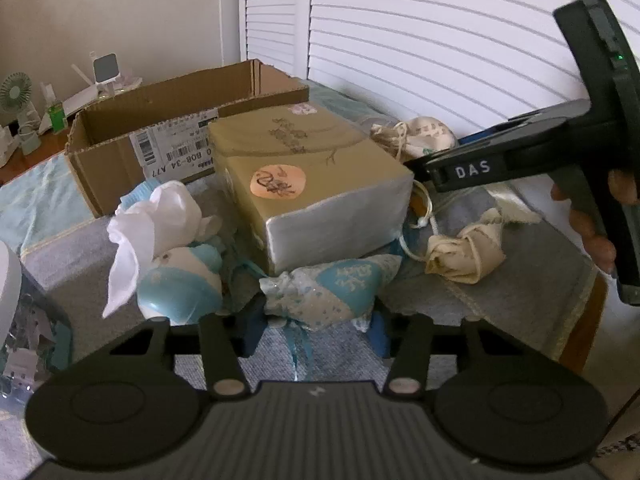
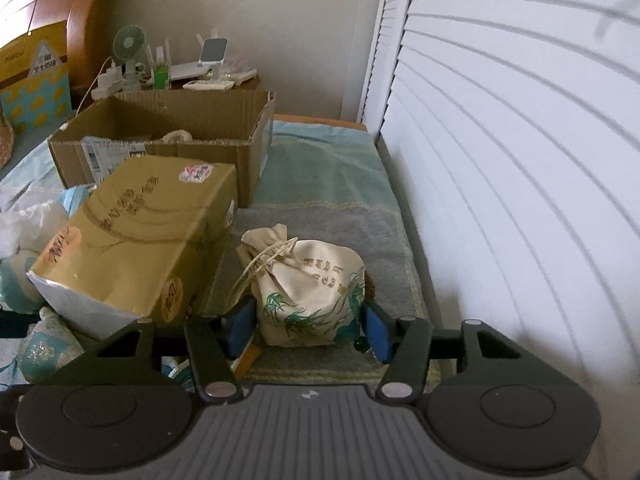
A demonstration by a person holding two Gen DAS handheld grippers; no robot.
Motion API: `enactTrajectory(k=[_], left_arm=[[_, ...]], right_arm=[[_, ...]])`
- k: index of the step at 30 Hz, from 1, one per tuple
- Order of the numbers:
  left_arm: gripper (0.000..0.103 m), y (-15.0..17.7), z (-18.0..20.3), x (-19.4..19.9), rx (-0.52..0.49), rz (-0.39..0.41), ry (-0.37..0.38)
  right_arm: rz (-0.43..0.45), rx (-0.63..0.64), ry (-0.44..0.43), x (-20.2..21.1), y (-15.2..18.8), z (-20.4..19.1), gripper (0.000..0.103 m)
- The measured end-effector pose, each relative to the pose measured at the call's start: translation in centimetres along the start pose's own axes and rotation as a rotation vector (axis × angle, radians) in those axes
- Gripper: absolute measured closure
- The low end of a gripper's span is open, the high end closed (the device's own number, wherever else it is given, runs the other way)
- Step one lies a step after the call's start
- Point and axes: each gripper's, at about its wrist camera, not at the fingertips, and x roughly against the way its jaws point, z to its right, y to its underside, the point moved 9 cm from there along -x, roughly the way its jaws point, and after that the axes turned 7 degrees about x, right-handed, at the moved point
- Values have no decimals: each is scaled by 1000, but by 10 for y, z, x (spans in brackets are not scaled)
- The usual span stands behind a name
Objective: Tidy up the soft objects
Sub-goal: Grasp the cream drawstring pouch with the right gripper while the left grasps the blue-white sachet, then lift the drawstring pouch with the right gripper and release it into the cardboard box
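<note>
My left gripper [image 1: 316,332] stands open around a light-blue patterned sachet [image 1: 340,292] on the grey cloth; its blue pads flank the sachet. A blue-and-white plush [image 1: 180,280] with white tissue lies to its left. A crumpled cream pouch [image 1: 464,256] lies right of the gold box [image 1: 308,184]. My right gripper [image 2: 308,328] stands open around a cream drawstring bag with green leaf print [image 2: 312,292]; the pads sit at its sides, contact unclear. The bag also shows in the left wrist view [image 1: 420,136], behind the right gripper [image 1: 416,168].
An open cardboard box [image 2: 160,128] stands at the back, behind the gold box [image 2: 136,240]. White louvred doors [image 2: 520,160] run along the right. A side table with a small fan [image 2: 128,44] and bottles stands beyond. The bed edge [image 1: 580,320] drops off at right.
</note>
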Motion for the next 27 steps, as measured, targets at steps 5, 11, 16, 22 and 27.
enactTrajectory(k=[5,11,16,22,27], left_arm=[[63,-4,2,11,-33,0,17],[63,-6,2,33,-80,12,29],[63,-7,1,52,-104,32,48],[63,-5,1,70,-115,71,66],[63,-1,-3,81,-113,99,70]], right_arm=[[16,-12,-2,19,-5,3,41],[33,-3,5,45,-9,4,42],[35,4,9,68,-15,5,42],[39,-3,-6,86,-29,6,42],[69,21,-5,100,-56,3,42]])
